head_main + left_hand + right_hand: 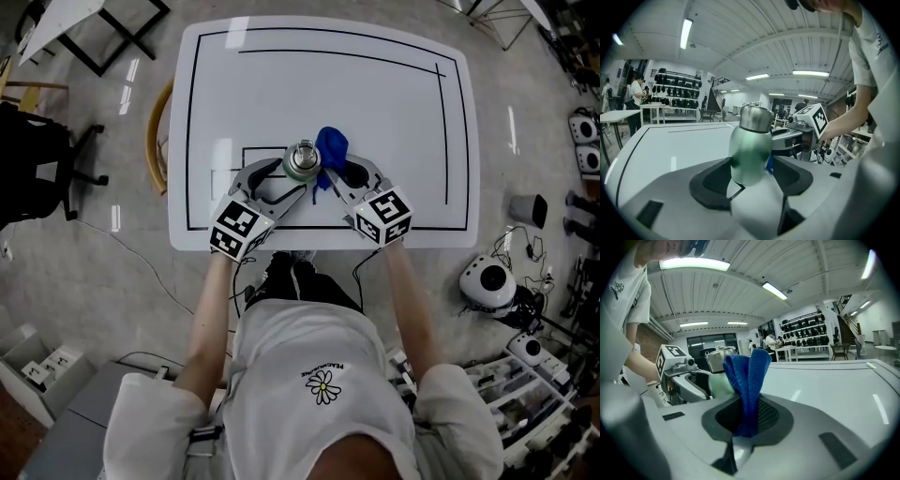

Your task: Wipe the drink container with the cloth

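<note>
A green metal drink container (302, 159) with a steel neck stands upright on the white table (375, 94), near the front edge. My left gripper (296, 174) is shut on its body (750, 150), with a dark pad on either side. My right gripper (334, 174) is shut on a folded blue cloth (331, 147). The cloth (747, 380) stands up from the jaws, right next to the container (716, 380); I cannot tell whether they touch. In the left gripper view a sliver of cloth (769, 164) shows behind the container.
Black lines are marked on the table top. A wooden chair (157, 141) stands at the table's left edge and a dark office chair (37, 159) further left. White devices and cables (487, 281) lie on the floor to the right.
</note>
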{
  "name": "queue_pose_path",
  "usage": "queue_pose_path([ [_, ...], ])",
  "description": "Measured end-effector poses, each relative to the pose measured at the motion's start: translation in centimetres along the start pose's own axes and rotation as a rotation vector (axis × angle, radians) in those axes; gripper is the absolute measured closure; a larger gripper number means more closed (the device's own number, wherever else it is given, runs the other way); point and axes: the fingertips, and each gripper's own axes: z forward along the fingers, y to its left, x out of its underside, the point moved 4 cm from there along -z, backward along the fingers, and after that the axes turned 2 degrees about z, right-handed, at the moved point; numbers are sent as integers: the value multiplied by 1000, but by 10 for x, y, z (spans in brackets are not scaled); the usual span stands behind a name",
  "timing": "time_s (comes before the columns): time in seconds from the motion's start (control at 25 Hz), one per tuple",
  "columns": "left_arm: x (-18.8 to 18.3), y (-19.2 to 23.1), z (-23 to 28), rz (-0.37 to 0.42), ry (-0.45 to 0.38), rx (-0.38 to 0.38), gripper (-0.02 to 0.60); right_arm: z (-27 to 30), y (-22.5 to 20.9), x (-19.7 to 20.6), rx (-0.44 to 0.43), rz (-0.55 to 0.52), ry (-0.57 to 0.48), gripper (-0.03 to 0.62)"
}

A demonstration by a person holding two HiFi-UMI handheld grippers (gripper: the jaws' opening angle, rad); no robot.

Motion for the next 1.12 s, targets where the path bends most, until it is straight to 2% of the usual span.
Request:
queue_pose_path([
  [0.48, 4, -11, -6, 15, 12, -26, 287, -16, 21, 8, 18, -13, 3, 551],
  [1.12, 16, -38, -19, 4, 11, -52, 275, -22, 51, 17, -26, -43, 12, 551],
])
